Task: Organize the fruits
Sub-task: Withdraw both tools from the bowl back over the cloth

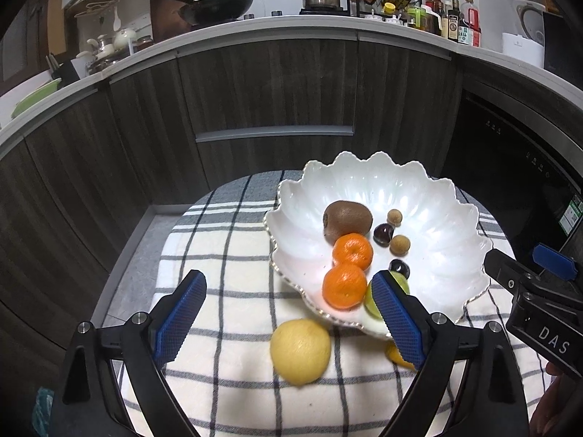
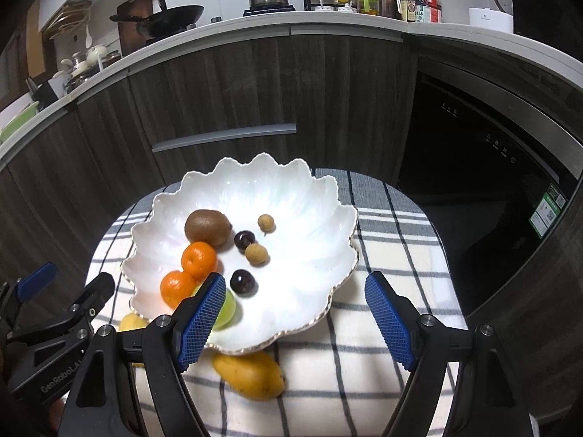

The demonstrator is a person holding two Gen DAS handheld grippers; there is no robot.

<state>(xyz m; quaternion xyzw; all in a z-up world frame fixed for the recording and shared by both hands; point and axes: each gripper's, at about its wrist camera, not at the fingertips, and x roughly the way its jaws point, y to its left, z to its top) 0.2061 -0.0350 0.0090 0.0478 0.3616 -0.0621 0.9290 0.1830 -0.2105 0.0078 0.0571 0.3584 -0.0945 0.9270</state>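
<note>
A white scalloped bowl sits on a checked cloth. In it lie a kiwi, two oranges, dark cherries, small brown longans and a green fruit. A yellow lemon lies on the cloth in front of the bowl, between my left gripper's open fingers. A mango lies on the cloth below the bowl's rim, low between my right gripper's open fingers. Both grippers are empty.
The checked cloth covers a small table. Dark wood kitchen cabinets stand behind it, with a black appliance at the right. The counter above holds a wok, a pot and bottles.
</note>
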